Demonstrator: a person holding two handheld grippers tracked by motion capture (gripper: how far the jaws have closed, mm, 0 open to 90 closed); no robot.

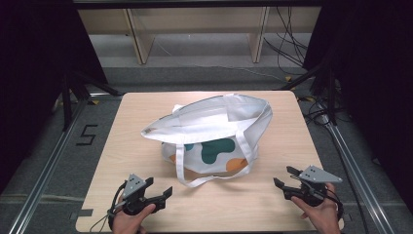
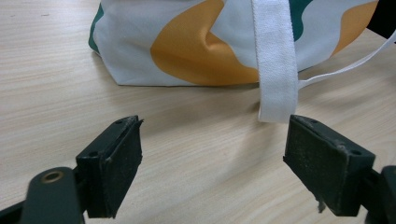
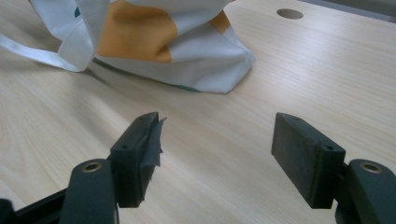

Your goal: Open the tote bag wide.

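Note:
A white tote bag (image 1: 214, 131) with green and orange blobs stands open in the middle of the wooden table (image 1: 287, 122), its white strap (image 1: 195, 181) looping onto the table toward me. Near the front left edge, a hand holds my left gripper (image 1: 158, 186), open and empty, pointing at the bag. The left gripper view has the bag's orange patch (image 2: 196, 51) and strap (image 2: 278, 70) just beyond the jaws. My right gripper (image 1: 285, 177) is open and empty at the front right, aimed at the bag's corner (image 3: 219, 70).
A round hole (image 3: 289, 13) sits in the tabletop beyond the bag. Metal rails (image 1: 44, 170) run along both sides of the table. Wooden shelving legs (image 1: 139, 44) and cables (image 1: 287, 44) lie on the floor behind. Bare tabletop separates both grippers from the bag.

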